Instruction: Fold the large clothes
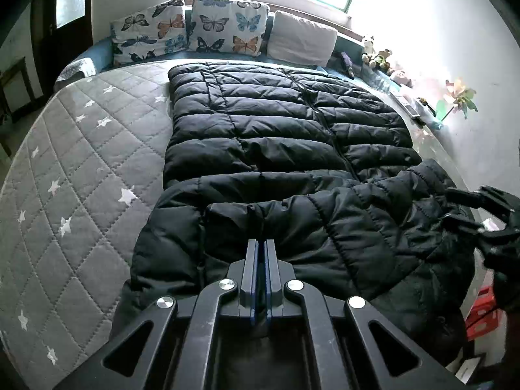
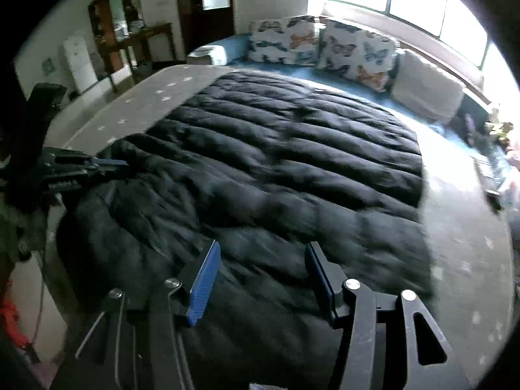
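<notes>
A bedroom in somebody's home: a wide bed point(image 1: 81, 149) with a grey quilted cover dotted with white stars, two butterfly-print pillows point(image 1: 227, 27) and a plain white pillow point(image 1: 302, 37) at its head beneath a bright window point(image 2: 406, 3), small plush toys point(image 1: 380, 58) on the ledge, a dark wooden door point(image 2: 208, 3) behind.

Both grippers, the left gripper point(image 1: 260, 243) and the right gripper point(image 2: 260, 269), are built of black frames, fitted with blue pads and round silver screws.
</notes>
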